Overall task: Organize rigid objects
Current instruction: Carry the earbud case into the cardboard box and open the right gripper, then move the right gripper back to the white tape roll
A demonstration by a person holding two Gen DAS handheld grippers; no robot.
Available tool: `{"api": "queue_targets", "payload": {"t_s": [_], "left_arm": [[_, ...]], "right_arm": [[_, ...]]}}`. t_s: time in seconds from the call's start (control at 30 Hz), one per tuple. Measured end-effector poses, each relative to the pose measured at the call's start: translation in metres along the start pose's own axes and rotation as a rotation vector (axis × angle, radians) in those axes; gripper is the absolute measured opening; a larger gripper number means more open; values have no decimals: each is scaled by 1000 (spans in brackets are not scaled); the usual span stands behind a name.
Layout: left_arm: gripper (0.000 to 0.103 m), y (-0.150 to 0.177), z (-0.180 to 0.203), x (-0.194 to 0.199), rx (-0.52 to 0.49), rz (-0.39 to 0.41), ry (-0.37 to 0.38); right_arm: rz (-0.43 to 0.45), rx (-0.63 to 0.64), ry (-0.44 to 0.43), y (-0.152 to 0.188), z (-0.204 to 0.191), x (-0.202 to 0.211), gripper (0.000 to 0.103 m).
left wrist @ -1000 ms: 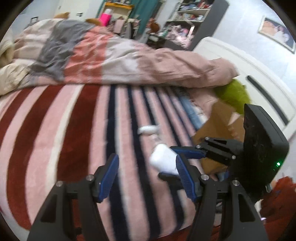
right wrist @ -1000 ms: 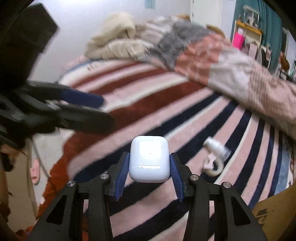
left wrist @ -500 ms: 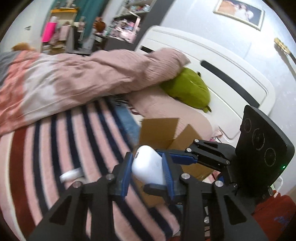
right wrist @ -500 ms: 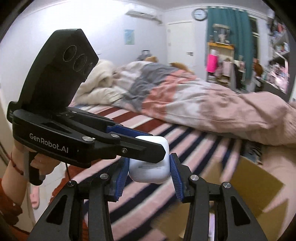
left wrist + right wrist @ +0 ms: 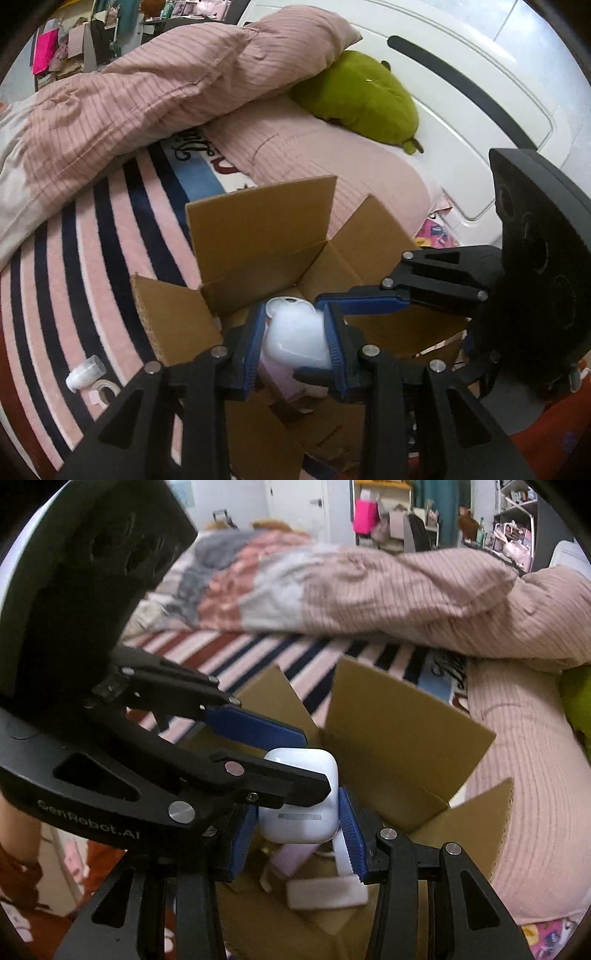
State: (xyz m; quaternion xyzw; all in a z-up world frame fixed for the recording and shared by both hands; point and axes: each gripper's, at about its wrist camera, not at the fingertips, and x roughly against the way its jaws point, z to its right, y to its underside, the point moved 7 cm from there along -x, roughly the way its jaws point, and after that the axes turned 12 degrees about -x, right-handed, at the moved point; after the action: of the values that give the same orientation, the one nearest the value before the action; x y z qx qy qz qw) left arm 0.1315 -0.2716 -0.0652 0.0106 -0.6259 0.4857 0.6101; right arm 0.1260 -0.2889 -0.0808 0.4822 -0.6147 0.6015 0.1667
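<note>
A white earbuds case (image 5: 303, 797) is held over an open cardboard box (image 5: 402, 716); it also shows in the left wrist view (image 5: 295, 338). My left gripper (image 5: 295, 339) and my right gripper (image 5: 295, 823) are both shut on the case, gripping it crosswise to each other. The box (image 5: 258, 229) sits on the striped bed, flaps up. Inside it lie a lilac item (image 5: 291, 860) and white pieces (image 5: 325, 893). A small white bottle (image 5: 83, 376) and a tape roll (image 5: 105, 389) lie on the blanket left of the box.
A pink ribbed duvet (image 5: 147, 92) lies behind the box, with a pink pillow (image 5: 314, 158) and a green plush (image 5: 362, 99) against the white headboard (image 5: 480, 92). The striped blanket (image 5: 74, 258) stretches left. Shelves and clutter stand far back.
A second ago only my right gripper held the case and my left was open. My left closed on it too, and both carried it from above the blanket to above the box.
</note>
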Motion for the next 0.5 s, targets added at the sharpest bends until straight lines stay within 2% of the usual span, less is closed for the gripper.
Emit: {"api": "queue_targets", "payload": {"t_s": [0.07, 0.13, 0.23, 0.33, 0.43, 0.5], "left_arm": [[51, 3, -5, 12, -6, 35, -45], [59, 8, -12, 32, 2, 85, -76], [60, 28, -32, 75, 37, 137, -165], [60, 51, -57, 115, 98, 176, -259], [65, 79, -78, 143, 152, 199, -348], [67, 105, -96, 161, 197, 209, -425]], "right_arm": [[-24, -14, 1, 3, 1, -3, 40], [-36, -36, -4, 6, 1, -1, 43], [-7, -43, -25, 5, -6, 6, 46], [61, 12, -40, -6, -32, 14, 46], [99, 80, -127, -15, -75, 17, 46], [84, 108, -227, -18, -112, 11, 47]]}}
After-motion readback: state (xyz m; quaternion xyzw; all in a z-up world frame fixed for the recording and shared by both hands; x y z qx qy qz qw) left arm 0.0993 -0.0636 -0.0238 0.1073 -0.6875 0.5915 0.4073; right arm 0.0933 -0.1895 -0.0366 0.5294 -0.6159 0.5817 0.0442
